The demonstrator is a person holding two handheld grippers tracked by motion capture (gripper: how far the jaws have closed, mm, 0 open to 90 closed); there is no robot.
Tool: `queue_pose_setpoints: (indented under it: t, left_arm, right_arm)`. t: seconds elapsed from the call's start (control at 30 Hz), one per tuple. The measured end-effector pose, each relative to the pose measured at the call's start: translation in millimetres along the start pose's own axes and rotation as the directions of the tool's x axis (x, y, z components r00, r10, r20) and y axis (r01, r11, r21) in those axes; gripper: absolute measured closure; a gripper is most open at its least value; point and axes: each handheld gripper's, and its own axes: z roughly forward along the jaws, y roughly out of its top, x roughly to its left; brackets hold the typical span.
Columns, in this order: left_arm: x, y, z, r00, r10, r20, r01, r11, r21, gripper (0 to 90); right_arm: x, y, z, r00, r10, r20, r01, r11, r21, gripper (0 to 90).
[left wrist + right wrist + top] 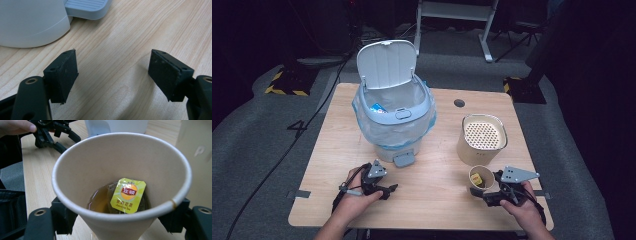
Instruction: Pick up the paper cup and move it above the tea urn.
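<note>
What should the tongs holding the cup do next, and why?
Probably lift the paper cup and carry it toward the strainer container. The right tongs already clamp it, tea and a tea bag sit inside, and the bin stands open.

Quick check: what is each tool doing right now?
Left tool: open, empty, above the table.
Right tool: shut on the paper cup holding tea and a tea bag.

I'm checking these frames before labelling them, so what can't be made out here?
- Depth of tea in the brown paper cup held by the right gripper: right gripper view, the yellow tea bag tag covers it.
- Contents of the grey lidded pedal bin: high view, its rim and liner hide most; one blue scrap is too small.
- Inside the beige canister: high view, a perforated lid covers it.
</note>
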Motion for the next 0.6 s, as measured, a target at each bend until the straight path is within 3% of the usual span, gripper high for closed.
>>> queue_pose_setpoints:
  t: [0.23, 0.6]
  left_arm:
    - [0.2, 0.6, 0.7, 1.0000, -0.004, -0.004, 0.004, 1.0000, 0.000, 23.6]
    - [0.5, 1.1, 1.0, 0.9999, -0.012, -0.012, 0.012, 0.9999, 0.003, 23.2]
  right_arm:
    - [-6.6, 16.1, -8.8, 0.9999, -0.010, 0.005, 0.010, 1.000, 0.000, 27.9]
    - [-18.6, 55.6, -23.5, 0.9997, -0.019, -0.012, 0.019, 1.000, -0.010, 28.1]
